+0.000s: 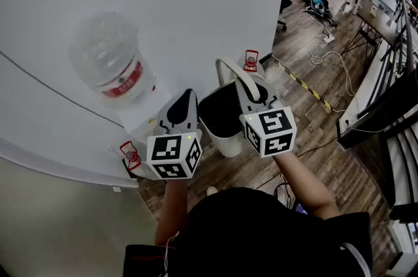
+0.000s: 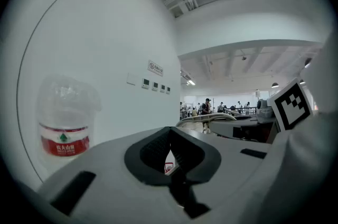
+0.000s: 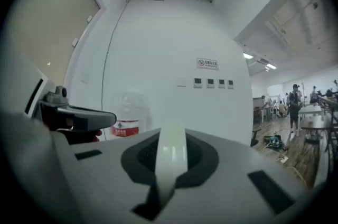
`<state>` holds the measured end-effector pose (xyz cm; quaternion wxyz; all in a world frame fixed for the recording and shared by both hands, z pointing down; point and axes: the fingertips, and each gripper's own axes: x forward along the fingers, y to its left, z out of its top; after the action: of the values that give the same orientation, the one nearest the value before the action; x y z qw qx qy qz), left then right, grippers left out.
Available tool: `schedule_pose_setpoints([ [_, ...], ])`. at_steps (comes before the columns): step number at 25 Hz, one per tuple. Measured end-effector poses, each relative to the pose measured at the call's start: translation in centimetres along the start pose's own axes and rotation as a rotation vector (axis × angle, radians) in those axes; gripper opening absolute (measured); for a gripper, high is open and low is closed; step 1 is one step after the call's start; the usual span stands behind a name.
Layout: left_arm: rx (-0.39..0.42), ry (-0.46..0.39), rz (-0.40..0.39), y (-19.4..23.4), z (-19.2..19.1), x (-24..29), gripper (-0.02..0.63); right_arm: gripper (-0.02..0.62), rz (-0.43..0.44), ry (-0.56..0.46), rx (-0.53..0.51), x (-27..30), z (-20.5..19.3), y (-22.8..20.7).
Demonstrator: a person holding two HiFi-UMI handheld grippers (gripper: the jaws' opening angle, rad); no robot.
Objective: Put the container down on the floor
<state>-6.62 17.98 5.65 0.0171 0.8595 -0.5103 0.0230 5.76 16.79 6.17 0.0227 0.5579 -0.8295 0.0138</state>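
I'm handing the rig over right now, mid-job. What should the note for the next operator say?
Right gripper: shut on the white handle of the container.
Left gripper: shut, empty, level beside the right one.
Container: hangs by its handle, apparently off the wooden floor, next to the water dispenser.
Done: container gripped and held up.
Left: lower it onto the floor, then open the right jaws.

On your left: water bottle (image 1: 111,60) atop dispenser (image 1: 140,117). Just right of it, container (image 1: 225,132); cables (image 1: 326,57) far right, on floor (image 1: 307,112).
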Motion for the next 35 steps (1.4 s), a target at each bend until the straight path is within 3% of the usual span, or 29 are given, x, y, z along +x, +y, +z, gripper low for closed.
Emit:
schedule_pose_setpoints([
  [23, -0.028, 0.006, 0.001, 0.4, -0.4, 1.0, 0.016, 0.029, -0.013, 0.011, -0.005, 0.6, -0.5, -0.7],
  [35, -0.035, 0.025, 0.023, -3.0, -1.5, 1.5, 0.017, 0.029, 0.031, 0.021, 0.011, -1.3, -1.5, -2.6],
])
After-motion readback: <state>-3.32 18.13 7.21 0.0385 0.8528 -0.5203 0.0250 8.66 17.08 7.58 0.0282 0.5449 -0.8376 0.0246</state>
